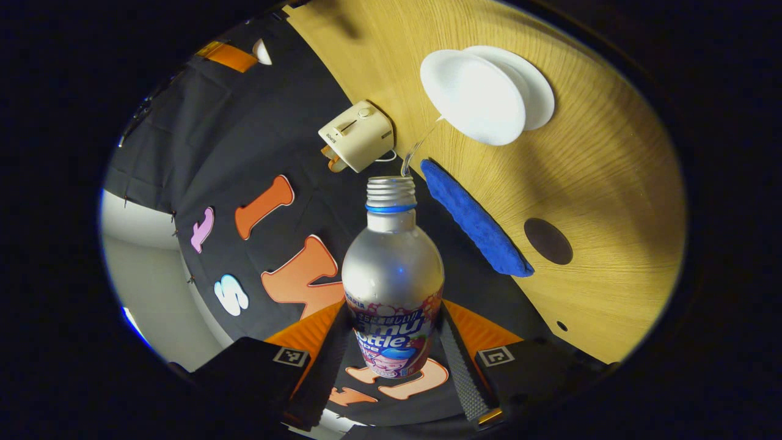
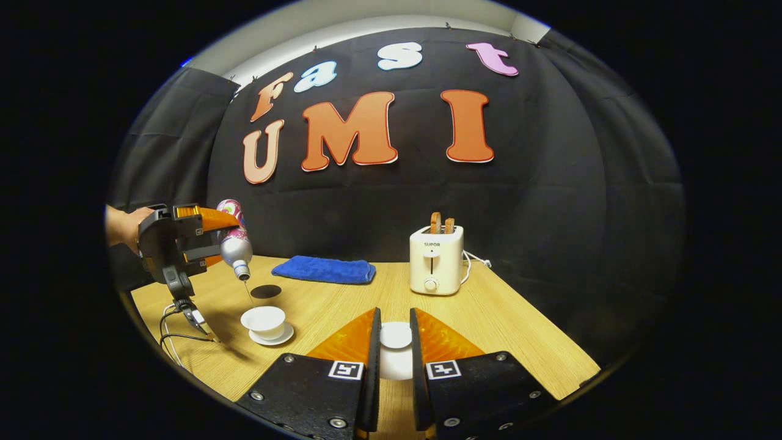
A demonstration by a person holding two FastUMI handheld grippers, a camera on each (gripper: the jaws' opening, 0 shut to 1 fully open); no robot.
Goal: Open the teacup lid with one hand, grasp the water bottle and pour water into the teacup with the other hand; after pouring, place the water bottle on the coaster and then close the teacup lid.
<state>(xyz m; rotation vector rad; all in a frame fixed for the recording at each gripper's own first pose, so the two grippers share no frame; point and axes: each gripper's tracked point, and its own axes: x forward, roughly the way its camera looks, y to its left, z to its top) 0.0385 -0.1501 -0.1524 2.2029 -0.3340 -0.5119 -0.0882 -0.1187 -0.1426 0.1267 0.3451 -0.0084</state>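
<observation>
Across the light wood-grain tabletop, backed by black cloth booth walls, the layout suits a pour in progress. Largest of the bystanders, the cream two-slot toaster with toast in its slots stands toward the back, and the folded blue towel lies just before the wall, both well clear of the work. The left gripper has both fingers pressed on the labelled body of the silver water bottle; in the right gripper view a hand holds that gripper with the bottle tipped neck-down above the white teacup on its saucer, so that a thin stream falls from the open mouth into the cup. The dark round coaster sits just behind the cup, near enough, I judge, to take the bottle afterwards. The right gripper hangs low over the table with the white teacup lid between its nearly closed fingers, apparently gripped, kept aside until pouring ends.
</observation>
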